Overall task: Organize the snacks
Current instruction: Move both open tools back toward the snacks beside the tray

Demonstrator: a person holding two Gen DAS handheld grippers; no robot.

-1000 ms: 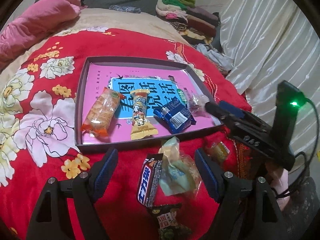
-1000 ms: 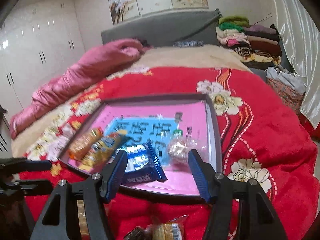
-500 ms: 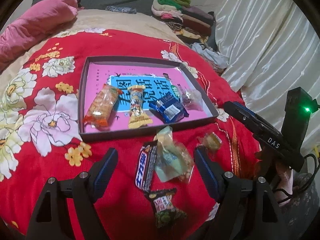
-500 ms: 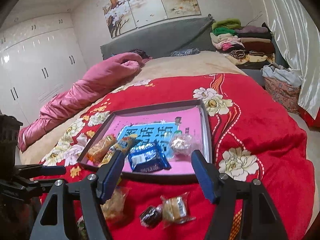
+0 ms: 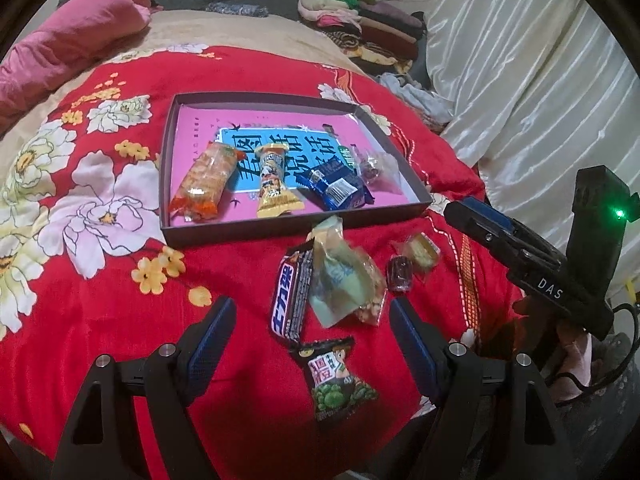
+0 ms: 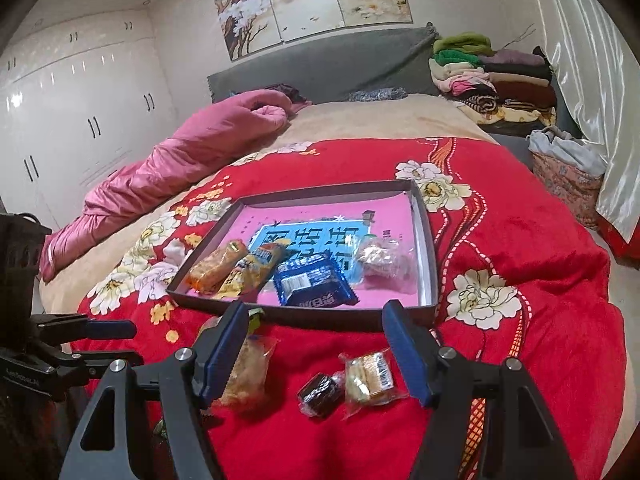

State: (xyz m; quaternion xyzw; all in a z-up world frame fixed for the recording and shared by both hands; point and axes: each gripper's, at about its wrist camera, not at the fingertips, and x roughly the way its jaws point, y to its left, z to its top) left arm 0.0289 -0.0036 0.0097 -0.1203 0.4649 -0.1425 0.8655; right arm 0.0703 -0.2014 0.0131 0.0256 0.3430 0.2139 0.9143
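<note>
A shallow dark tray with a pink printed floor lies on the red floral blanket. In it are an orange pack, a yellow pack, a blue pack and a clear candy bag. Loose on the blanket in front lie a Snickers bar, a pale green bag, a dark candy, a small yellow candy and a green pea pack. My left gripper hangs open above the bar and pea pack. My right gripper is open and empty over the dark candy and yellow candy.
A pink quilt lies along the bed's left side. Folded clothes are stacked at the far right by the grey headboard. White curtains hang to the right, beyond the bed's edge. Wardrobe doors stand at the left.
Both grippers have drawn back from the tray, so it looks smaller and more loose snacks show in front. The right gripper's jaws have spread slightly.
</note>
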